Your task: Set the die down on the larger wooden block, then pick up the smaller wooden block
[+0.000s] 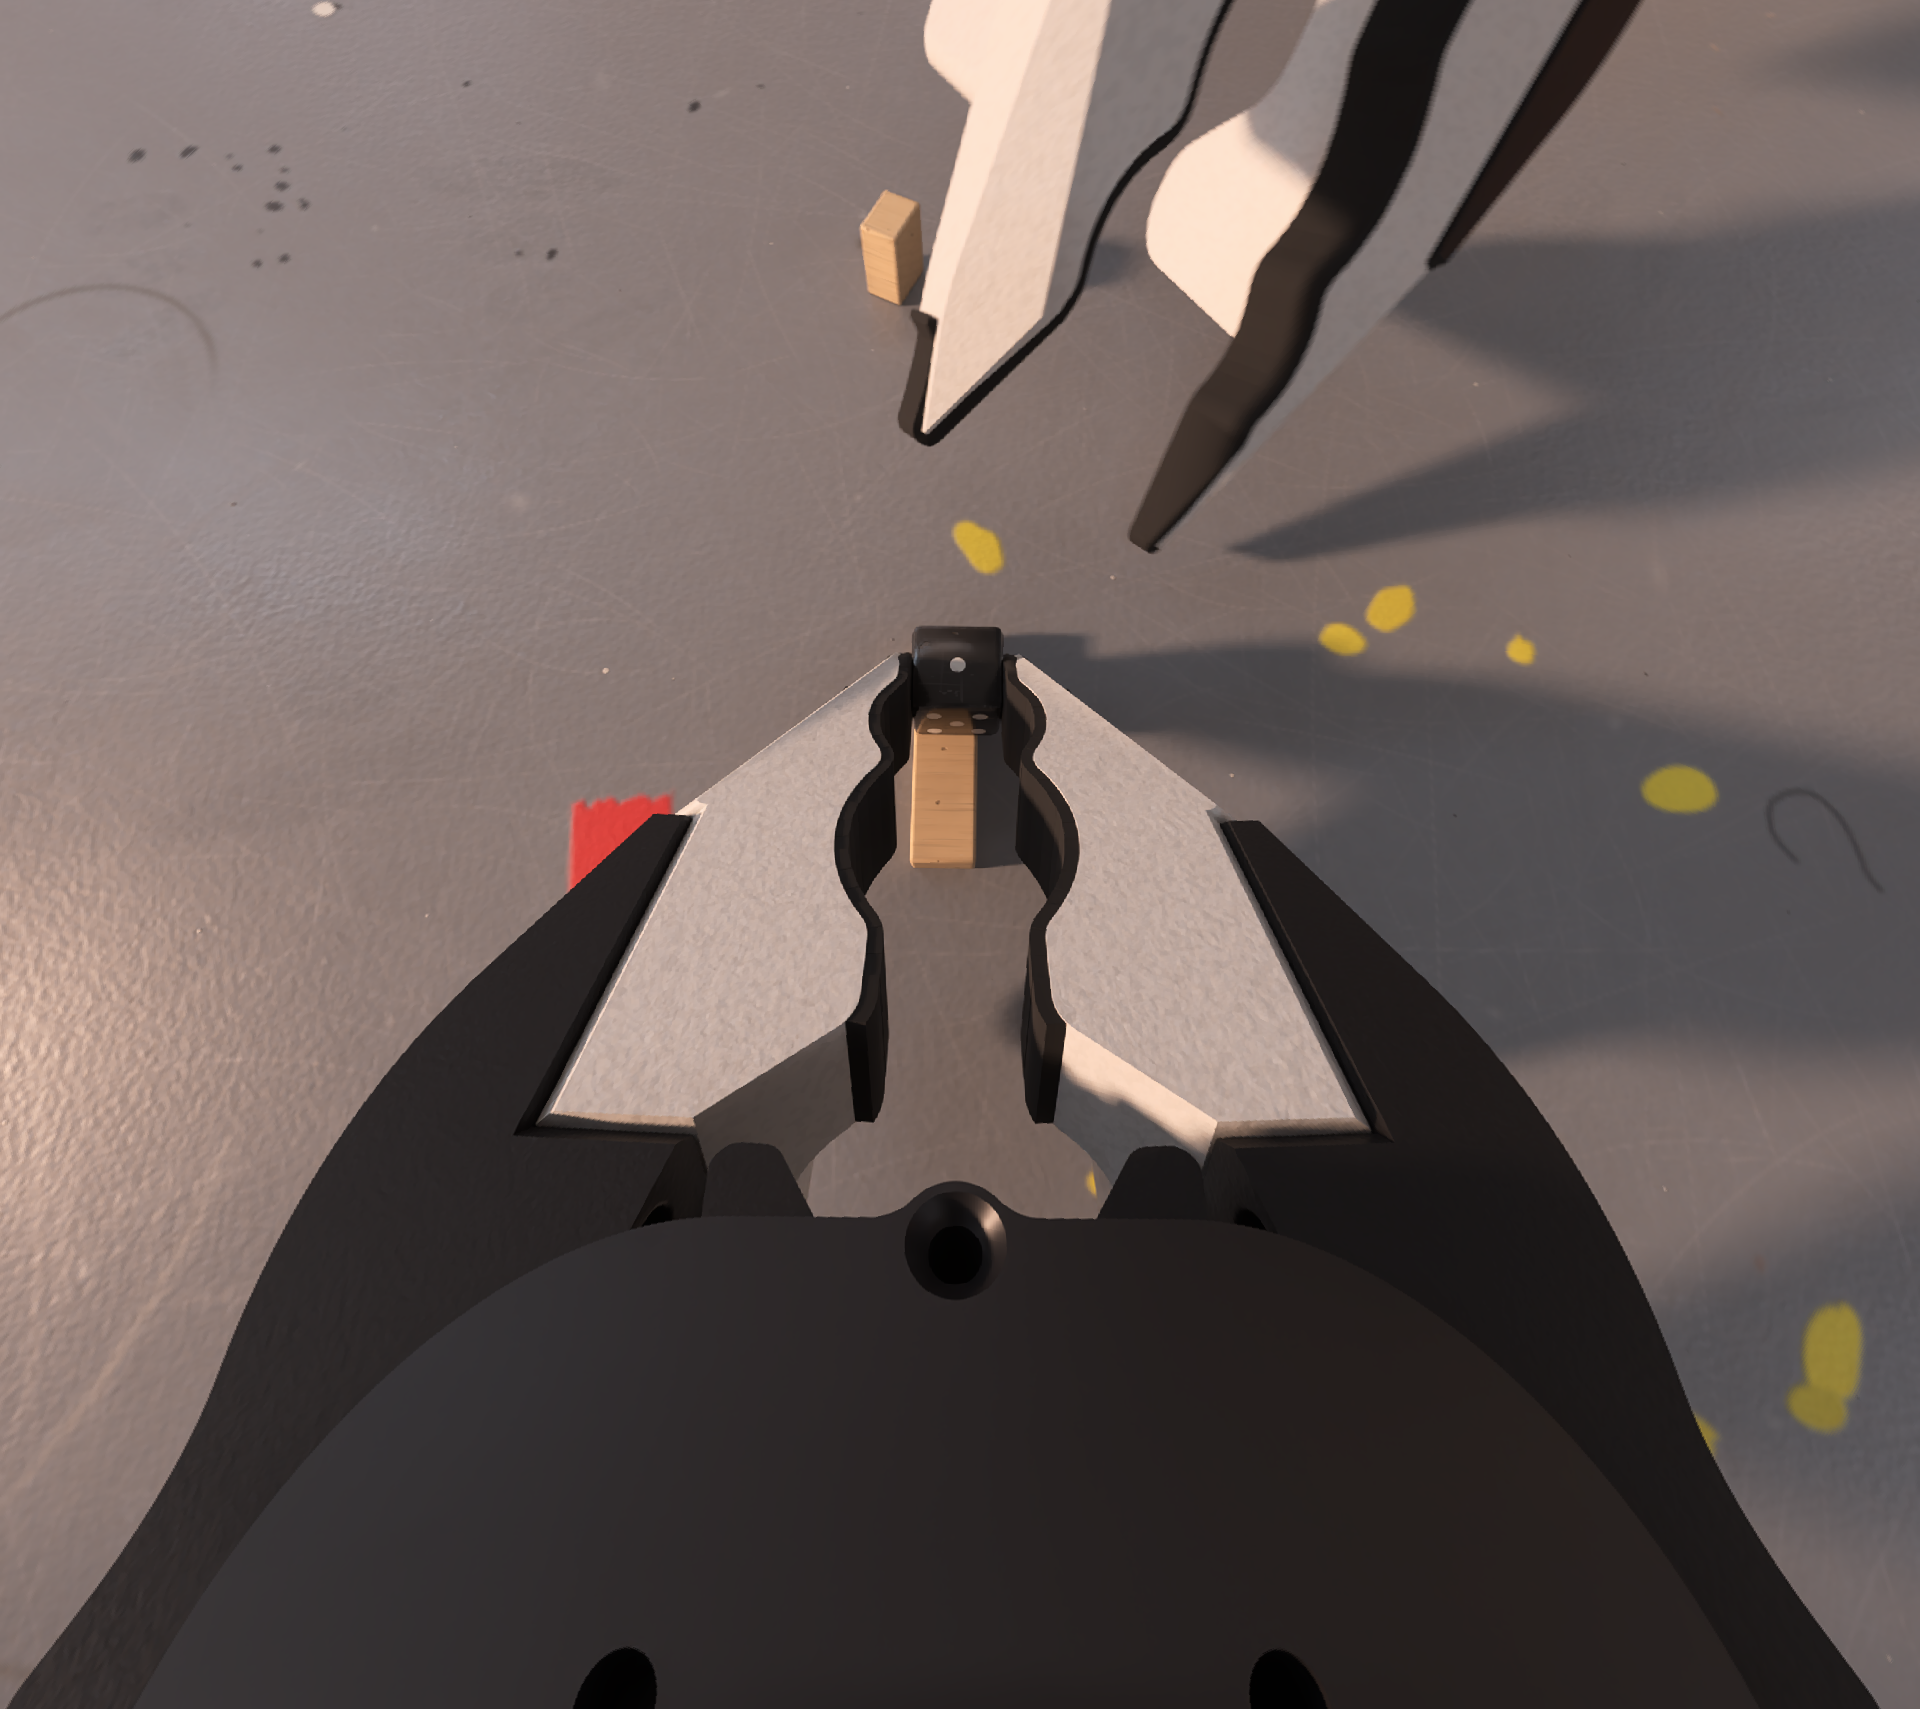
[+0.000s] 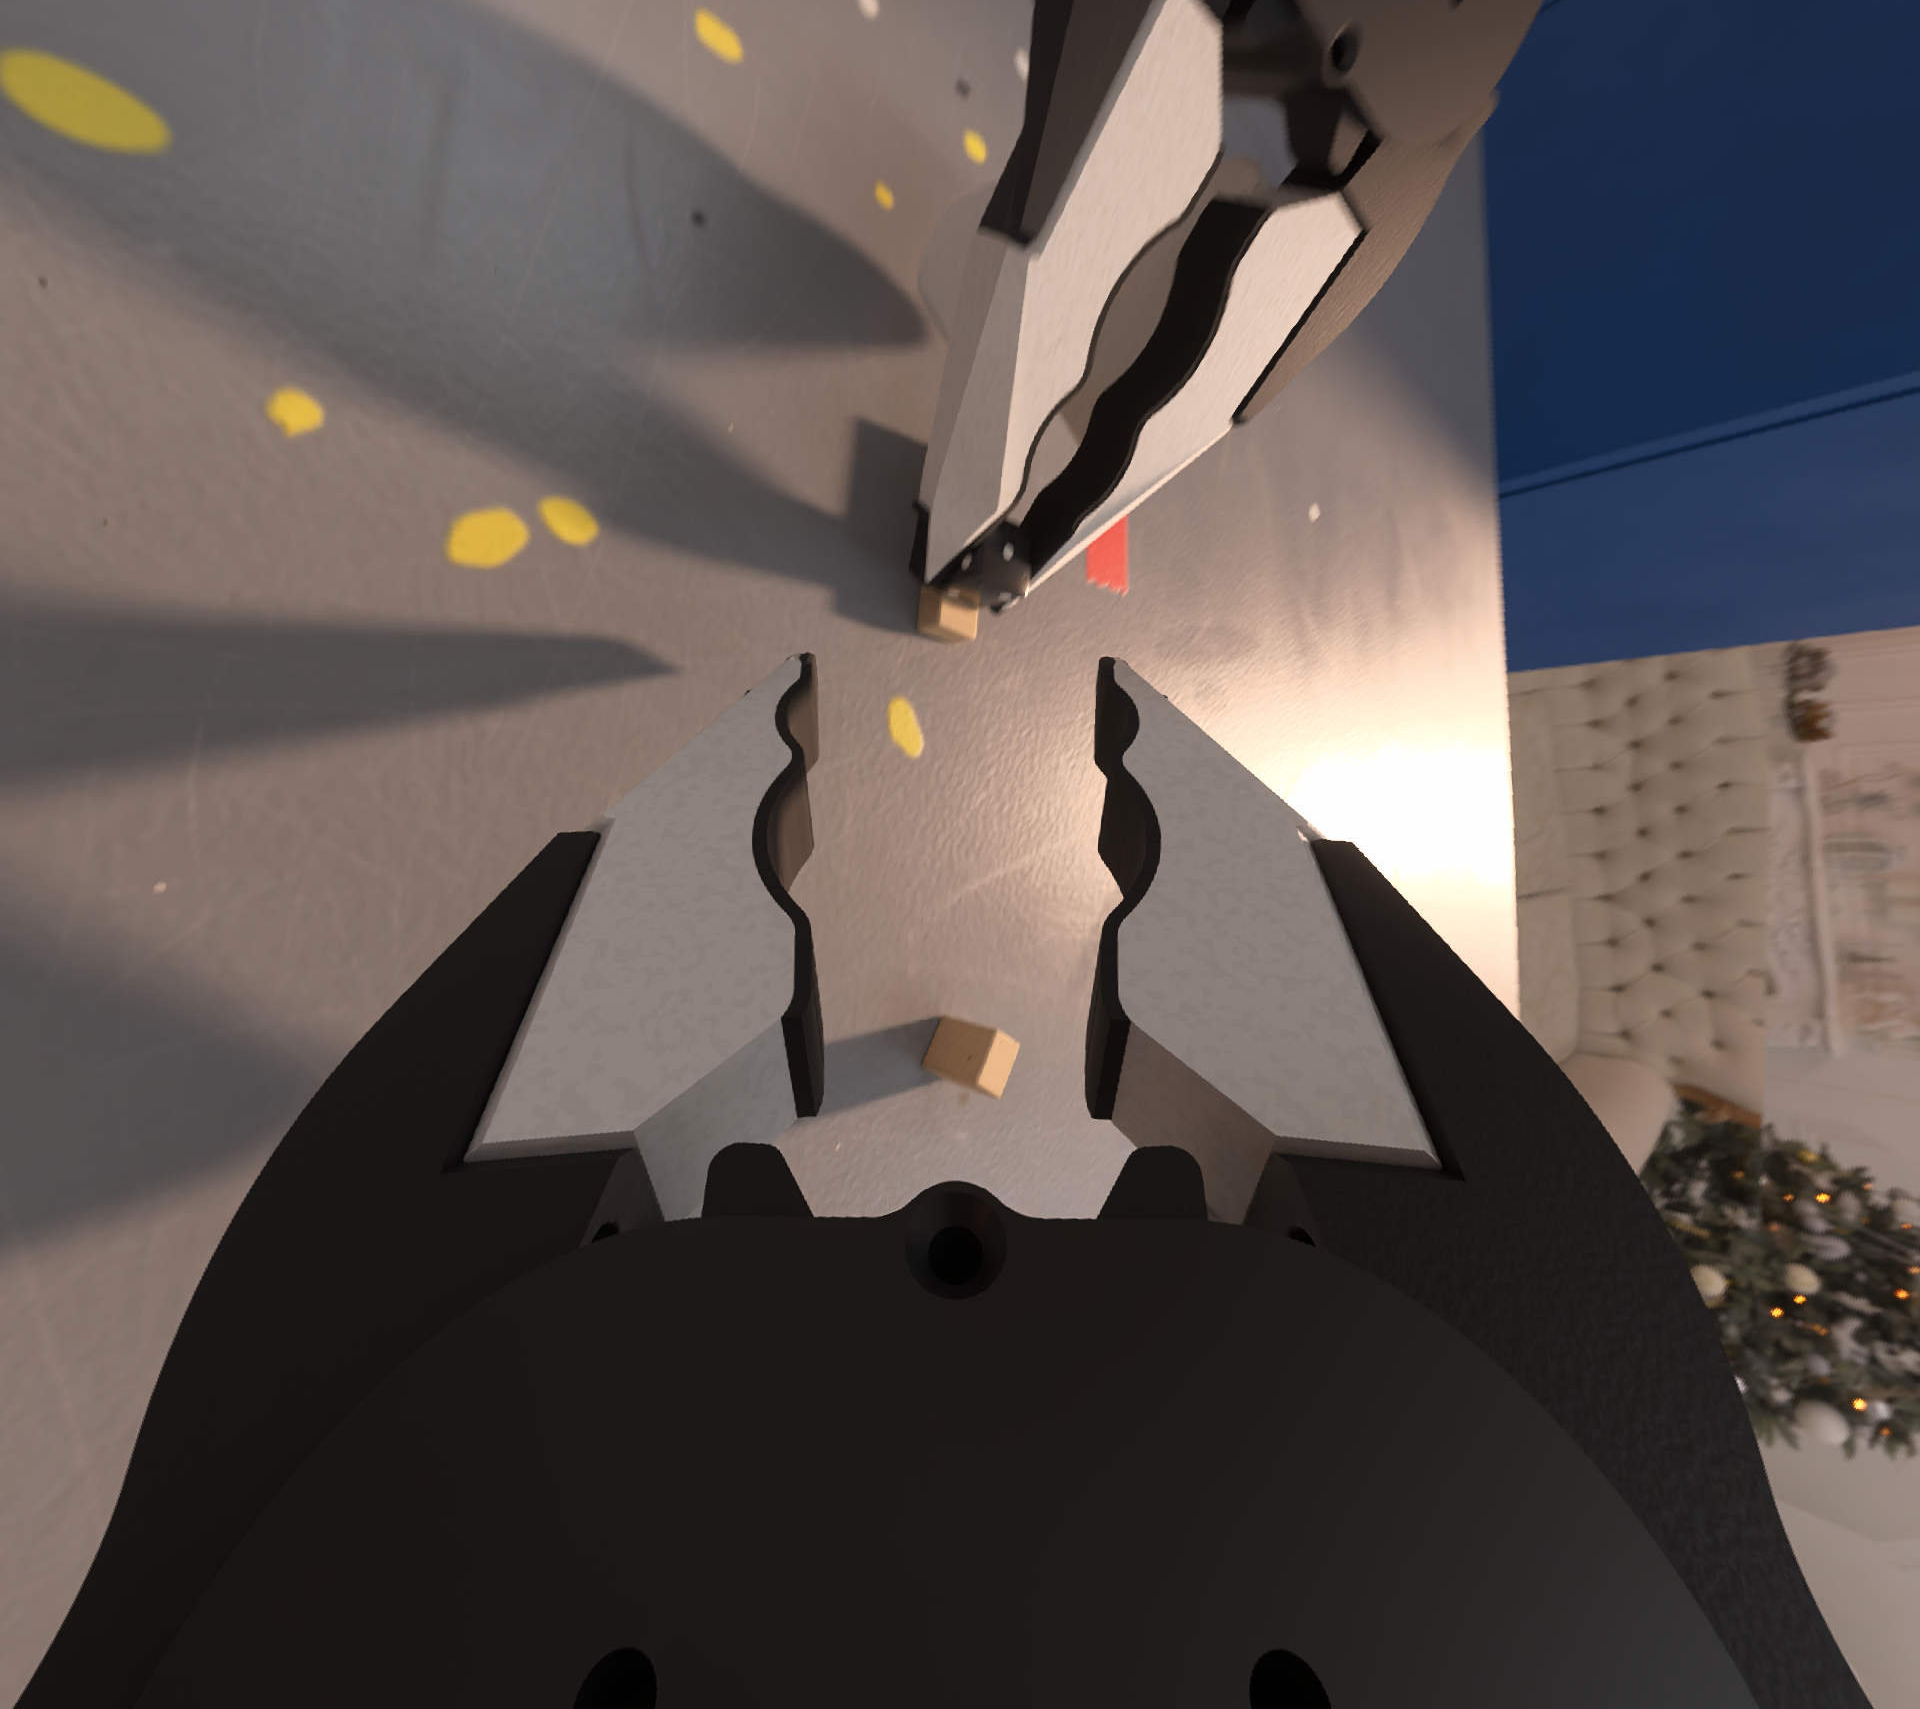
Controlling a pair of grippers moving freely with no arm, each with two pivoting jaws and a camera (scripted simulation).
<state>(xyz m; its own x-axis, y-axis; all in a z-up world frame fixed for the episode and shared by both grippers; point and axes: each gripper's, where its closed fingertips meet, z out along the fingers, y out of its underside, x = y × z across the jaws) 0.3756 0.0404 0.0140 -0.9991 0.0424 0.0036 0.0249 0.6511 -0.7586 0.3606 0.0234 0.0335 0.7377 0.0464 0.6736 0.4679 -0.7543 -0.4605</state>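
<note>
My left gripper (image 1: 956,670) is shut on a black die (image 1: 954,657) with white pips. It holds the die right over the top of the larger wooden block (image 1: 943,802), which stands upright on the grey table. I cannot tell whether die and block touch. In the right wrist view, the left gripper (image 2: 982,581) holds the die (image 2: 995,568) over that block (image 2: 948,615). My right gripper (image 2: 956,672) is open and empty. The smaller wooden block (image 2: 971,1051) lies on the table below the gap between its fingers. In the left wrist view, the smaller block (image 1: 891,246) sits beside the right gripper (image 1: 1034,483).
Yellow paint spots (image 1: 977,545) dot the grey table. A red tape strip (image 1: 608,833) lies left of my left gripper; it also shows in the right wrist view (image 2: 1108,563). The table's edge (image 2: 1496,516) runs along the right, with a blue wall beyond.
</note>
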